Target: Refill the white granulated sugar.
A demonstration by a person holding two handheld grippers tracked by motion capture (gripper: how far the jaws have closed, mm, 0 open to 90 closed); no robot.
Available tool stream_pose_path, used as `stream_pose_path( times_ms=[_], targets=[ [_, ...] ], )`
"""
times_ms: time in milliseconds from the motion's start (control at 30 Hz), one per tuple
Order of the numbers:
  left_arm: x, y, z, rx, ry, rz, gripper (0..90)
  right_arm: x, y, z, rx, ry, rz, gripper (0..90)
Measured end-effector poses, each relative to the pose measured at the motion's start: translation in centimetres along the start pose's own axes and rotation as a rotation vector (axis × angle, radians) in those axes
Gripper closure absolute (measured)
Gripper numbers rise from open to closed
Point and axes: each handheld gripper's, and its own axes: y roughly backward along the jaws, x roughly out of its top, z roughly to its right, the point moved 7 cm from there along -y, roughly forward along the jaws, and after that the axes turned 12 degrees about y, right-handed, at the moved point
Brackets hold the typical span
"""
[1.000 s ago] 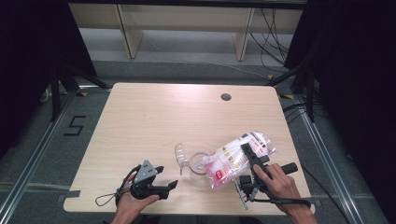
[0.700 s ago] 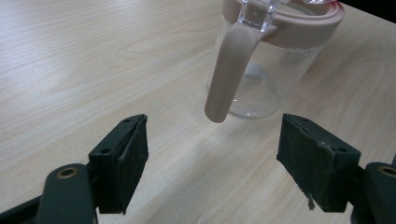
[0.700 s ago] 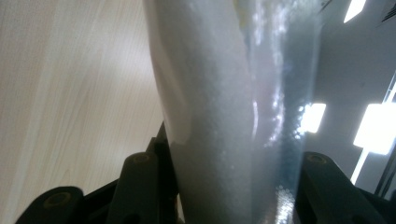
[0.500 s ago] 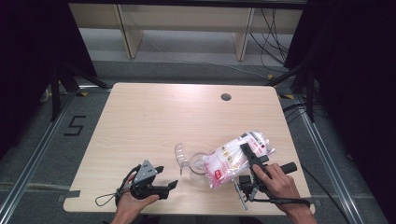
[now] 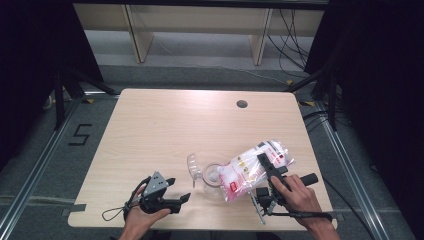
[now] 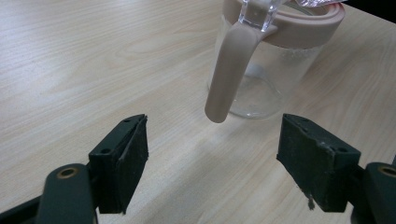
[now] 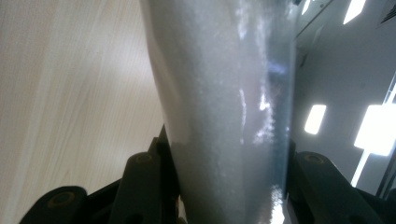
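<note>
The right tool (image 5: 265,167) is clamped on a clear plastic bag of white granules with red and pink print (image 5: 252,170); in the right gripper view both black jaws press against the bag's sides (image 7: 219,140). The bag is lifted off the light wooden counter (image 5: 175,125) and tilted, its lower end angled down over the mouth of a clear glass jar with a pale pink rim and handle (image 5: 212,177). The jar stands upright on the counter, just to the left of the right tool and between the two tools.

The left tool (image 5: 177,200) rests near the counter's front edge with its jaws spread wide and nothing between them. Straight ahead of it, a little beyond the jaw tips, stands the jar (image 6: 261,70), its pink handle (image 6: 229,74) pointing toward the tool.
</note>
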Motion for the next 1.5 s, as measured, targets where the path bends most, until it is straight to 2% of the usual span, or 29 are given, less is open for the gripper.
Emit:
stream_pose_path(
  times_ms=[100, 167, 200, 367, 433, 500, 533, 600, 667, 733, 800, 867, 967, 1033, 1133, 1233, 1267, 1333, 1433, 1500],
  targets=[
    [0.00, 0.00, -0.01, 0.000, 0.002, 0.000, 24.0, -0.01, -0.02, -0.06, 0.001, -0.013, -0.001, 60.3],
    [0.00, 0.01, 0.00, 0.000, 0.000, 0.000, 24.0, 0.05, -0.14, 0.33, -0.008, 0.031, 0.013, 60.3],
    [0.01, 0.00, 0.00, 0.000, -0.001, 0.001, 24.0, 0.02, -0.12, 0.16, -0.004, 0.008, 0.007, 60.3],
    [0.01, 0.02, 0.00, 0.000, -0.003, 0.000, 24.1, 0.05, -0.25, 0.45, -0.010, 0.034, 0.015, 60.5],
    [0.02, 0.06, -0.02, 0.005, -0.004, 0.000, 24.1, 0.04, -0.22, 0.08, 0.004, -0.005, 0.004, 60.5],
    [0.03, 0.07, -0.04, 0.005, -0.007, 0.000, 24.1, 0.10, -0.32, 0.36, -0.009, 0.016, 0.011, 60.5],
    [-0.02, 0.05, 0.03, 0.009, 0.014, 0.002, 24.1, 0.13, -0.33, 0.48, 0.000, 0.033, 0.013, 60.5],
    [-0.01, 0.05, 0.03, 0.008, 0.013, 0.002, 24.1, 0.05, -0.25, 0.02, 0.018, -0.018, -0.005, 60.6],
    [0.03, 0.07, -0.04, 0.005, -0.006, 0.000, 24.1, 0.13, -0.38, 0.18, 0.018, 0.003, 0.005, 60.6],
    [-0.02, 0.04, 0.01, 0.004, 0.014, 0.002, 24.1, 0.19, -0.49, 0.40, 0.006, 0.017, 0.013, 60.6],
    [0.02, 0.06, -0.03, 0.002, 0.007, 0.002, 24.1, 0.14, -0.45, 0.16, 0.004, -0.011, 0.004, 60.7],
    [-0.01, 0.00, 0.01, 0.002, 0.015, 0.002, 24.1, 0.15, -0.46, 0.24, 0.002, -0.002, 0.007, 60.7],
    [0.02, 0.00, 0.00, 0.001, 0.001, 0.000, 24.1, 0.14, -0.47, 0.22, 0.004, -0.008, 0.006, 60.7],
    [0.01, 0.00, 0.01, 0.003, 0.016, 0.002, 24.1, 0.19, -0.48, 0.13, 0.006, -0.022, 0.006, 60.8],
    [0.02, -0.02, 0.01, 0.004, 0.016, 0.001, 24.1, 0.28, -0.56, 0.68, -0.008, 0.039, 0.023, 60.8],
    [0.07, -0.11, 0.08, 0.002, 0.019, 0.004, 24.1, 0.16, -0.42, 0.38, -0.002, 0.004, 0.008, 60.8],
    [0.06, -0.10, 0.08, 0.003, 0.017, 0.003, 24.1, 0.10, -0.38, 0.41, 0.014, 0.020, 0.004, 60.8],
    [0.08, -0.10, 0.09, 0.002, 0.017, 0.004, 24.1, 0.17, -0.51, 0.52, 0.006, 0.030, 0.018, 60.9],
    [0.10, -0.09, 0.08, 0.004, 0.018, 0.004, 24.1, 0.19, -0.52, 0.48, 0.002, 0.021, 0.022, 60.9],
    [0.12, -0.09, 0.08, 0.004, 0.016, 0.003, 24.1, 0.20, -0.53, 0.66, -0.005, 0.035, 0.026, 60.9]
  ],
)
